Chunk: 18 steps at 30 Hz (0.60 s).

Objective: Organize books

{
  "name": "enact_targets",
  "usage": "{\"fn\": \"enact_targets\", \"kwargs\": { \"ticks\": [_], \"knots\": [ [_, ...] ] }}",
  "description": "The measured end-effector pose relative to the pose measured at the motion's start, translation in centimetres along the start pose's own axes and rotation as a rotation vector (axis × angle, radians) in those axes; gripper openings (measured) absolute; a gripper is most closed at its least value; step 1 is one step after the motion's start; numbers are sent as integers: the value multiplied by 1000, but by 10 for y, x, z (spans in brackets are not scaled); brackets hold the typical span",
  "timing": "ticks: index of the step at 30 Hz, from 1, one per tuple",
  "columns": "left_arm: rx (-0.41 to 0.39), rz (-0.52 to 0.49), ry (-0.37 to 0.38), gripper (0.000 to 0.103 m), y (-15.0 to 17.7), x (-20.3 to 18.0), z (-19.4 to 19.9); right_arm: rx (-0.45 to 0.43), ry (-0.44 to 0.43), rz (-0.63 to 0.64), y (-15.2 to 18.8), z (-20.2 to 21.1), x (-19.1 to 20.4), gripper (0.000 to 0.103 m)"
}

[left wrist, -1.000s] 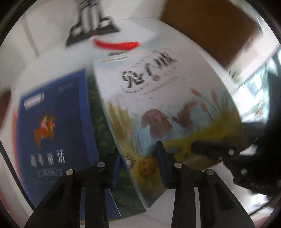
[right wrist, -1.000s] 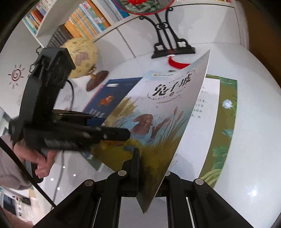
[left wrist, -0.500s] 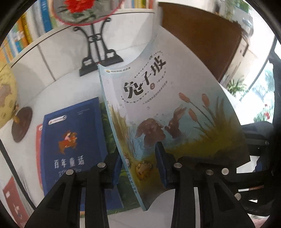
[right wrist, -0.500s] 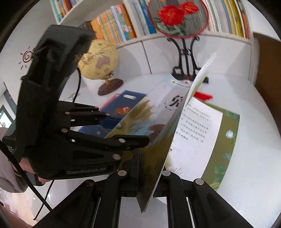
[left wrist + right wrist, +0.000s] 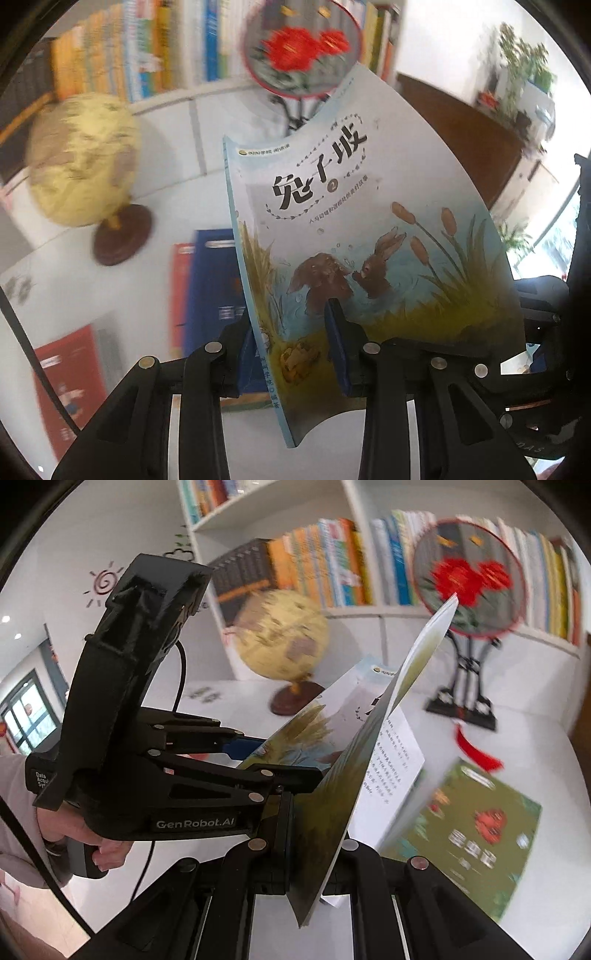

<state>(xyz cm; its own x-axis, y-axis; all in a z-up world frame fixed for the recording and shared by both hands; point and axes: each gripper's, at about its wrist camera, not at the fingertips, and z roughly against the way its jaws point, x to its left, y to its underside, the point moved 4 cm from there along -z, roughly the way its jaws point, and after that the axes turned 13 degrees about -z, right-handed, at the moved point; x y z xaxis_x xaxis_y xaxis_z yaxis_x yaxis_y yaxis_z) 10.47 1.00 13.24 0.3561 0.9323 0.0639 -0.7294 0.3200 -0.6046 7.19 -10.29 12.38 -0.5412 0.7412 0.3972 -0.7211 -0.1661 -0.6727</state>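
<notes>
The rabbit book (image 5: 369,236) stands upright above the table (image 5: 535,746), long axis vertical. Both grippers angle downward: left gripper (image 5: 295,354) closing around its spine corner, right gripper (image 5: 314,834) pinching its cover.

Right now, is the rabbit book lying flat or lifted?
Lifted: the rabbit book stands tilted above the table, pinched by both grippers.

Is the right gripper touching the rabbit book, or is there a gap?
Touching. The right wrist view shows the right gripper with its jaws pinching the lower edge of the rabbit book; no gap shows between pads and book.
</notes>
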Motion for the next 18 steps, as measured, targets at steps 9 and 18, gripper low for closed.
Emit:
{"fn": "enact_targets", "kwargs": {
  "ticks": [9, 18],
  "knots": [
    [-48, 143, -132, 30, 58, 103, 74, 2, -113, 115, -25, -39, 116, 8],
    [28, 274, -190, 30, 143, 179, 93, 102, -174, 153, -11, -109, 216, 8]
  ]
}}
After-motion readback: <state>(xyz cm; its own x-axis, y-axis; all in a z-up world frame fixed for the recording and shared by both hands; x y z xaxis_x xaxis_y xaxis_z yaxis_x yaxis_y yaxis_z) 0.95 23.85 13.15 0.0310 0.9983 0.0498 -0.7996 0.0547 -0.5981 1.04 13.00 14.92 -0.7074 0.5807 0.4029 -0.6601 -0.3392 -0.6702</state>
